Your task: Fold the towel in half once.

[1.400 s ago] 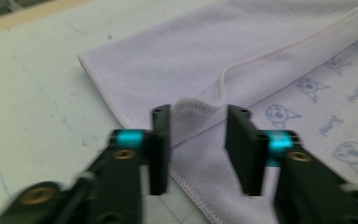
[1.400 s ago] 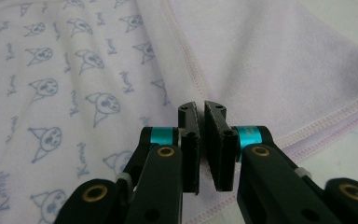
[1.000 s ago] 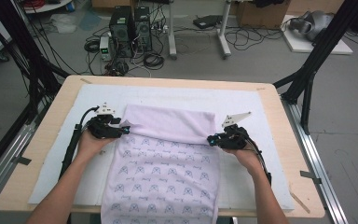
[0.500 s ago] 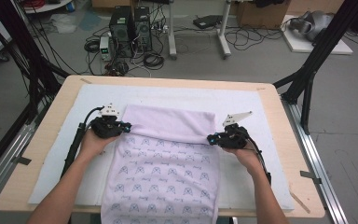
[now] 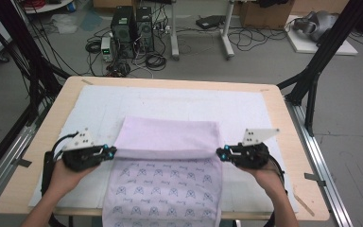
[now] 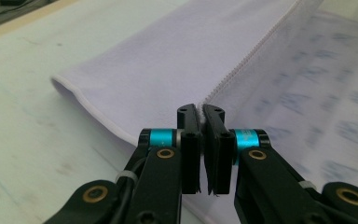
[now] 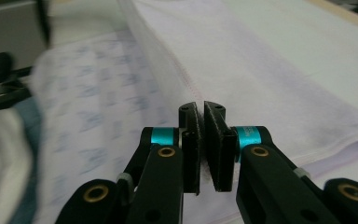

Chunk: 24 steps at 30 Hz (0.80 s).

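Left gripper (image 5: 105, 151) and right gripper (image 5: 223, 153) each pinch one end of the folded-back hem of the lilac cloth (image 5: 165, 142); the left jaws have just closed on it. The cloth spans the white mat (image 5: 246, 109), overhanging the table's (image 5: 279, 101) near edge. Both hands lie level, pointing inward.

Left gripper view: left gripper (image 6: 201, 112) clamped on the stitched hem.

Right gripper view: right gripper (image 7: 201, 109) likewise clamped.

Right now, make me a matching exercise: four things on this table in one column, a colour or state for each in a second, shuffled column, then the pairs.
Things:
1. left claw
2. cloth
3. white mat
4. table

States:
A. light wood, edge bare around the mat
B. lilac, far part folded back over its printed side
C. shut on the cloth's left edge
D. spread flat under the cloth

Pairs: 1-C, 2-B, 3-D, 4-A
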### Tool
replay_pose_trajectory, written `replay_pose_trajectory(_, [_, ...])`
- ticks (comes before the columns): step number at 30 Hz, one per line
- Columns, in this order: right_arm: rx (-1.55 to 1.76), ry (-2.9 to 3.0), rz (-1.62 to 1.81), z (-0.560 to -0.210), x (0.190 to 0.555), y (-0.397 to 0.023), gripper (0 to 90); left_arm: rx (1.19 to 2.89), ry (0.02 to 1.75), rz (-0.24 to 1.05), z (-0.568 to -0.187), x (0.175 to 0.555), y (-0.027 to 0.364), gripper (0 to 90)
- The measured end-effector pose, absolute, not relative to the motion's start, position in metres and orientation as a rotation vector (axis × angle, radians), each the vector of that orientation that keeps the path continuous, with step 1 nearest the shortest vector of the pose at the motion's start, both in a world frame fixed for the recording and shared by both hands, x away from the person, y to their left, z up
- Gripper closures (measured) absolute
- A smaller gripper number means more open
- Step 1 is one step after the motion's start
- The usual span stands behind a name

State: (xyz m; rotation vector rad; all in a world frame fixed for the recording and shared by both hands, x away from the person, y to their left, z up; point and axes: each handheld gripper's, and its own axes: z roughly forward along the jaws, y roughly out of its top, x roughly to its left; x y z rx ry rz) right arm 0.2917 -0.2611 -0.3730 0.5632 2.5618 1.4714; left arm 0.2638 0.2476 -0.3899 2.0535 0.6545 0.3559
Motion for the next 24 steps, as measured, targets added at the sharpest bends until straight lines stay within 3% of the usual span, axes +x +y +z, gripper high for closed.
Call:
replay_pose_trajectory(3, [0.505, 2.665, 1.496, -0.378, 0.258, -0.264, 82.0, 2.088, 0.605, 0.303, -0.395, 0.233, 0.248, 83.9])
replay_pose_trajectory(4, [0.495, 2.683, 1.513, -0.379, 0.253, -0.264, 77.7, 2.098, 0.597, 0.289, -0.396, 0.228, 0.248, 79.6])
replay_pose_trajectory(6, [0.498, 2.714, 1.493, -0.382, 0.248, -0.265, 68.5, 2.103, 0.603, 0.286, -0.394, 0.230, 0.249, 60.9])
replay_pose_trajectory(8, [0.550, 2.709, 1.441, -0.384, 0.258, -0.266, 64.7, 2.101, 0.634, 0.318, -0.393, 0.241, 0.249, 52.6])
replay_pose_trajectory(15, [0.768, 2.593, 1.309, -0.393, 0.327, -0.258, 51.5, 2.078, 0.735, 0.394, -0.403, 0.310, 0.241, 48.9])
replay_pose_trajectory(18, [0.832, 2.574, 1.178, -0.397, 0.353, -0.249, 45.8, 2.036, 0.822, 0.359, -0.411, 0.342, 0.239, 47.0])
replay_pose_trajectory(24, [0.862, 2.549, 1.117, -0.406, 0.391, -0.242, 41.8, 2.046, 0.976, 0.351, -0.427, 0.394, 0.234, 43.7])
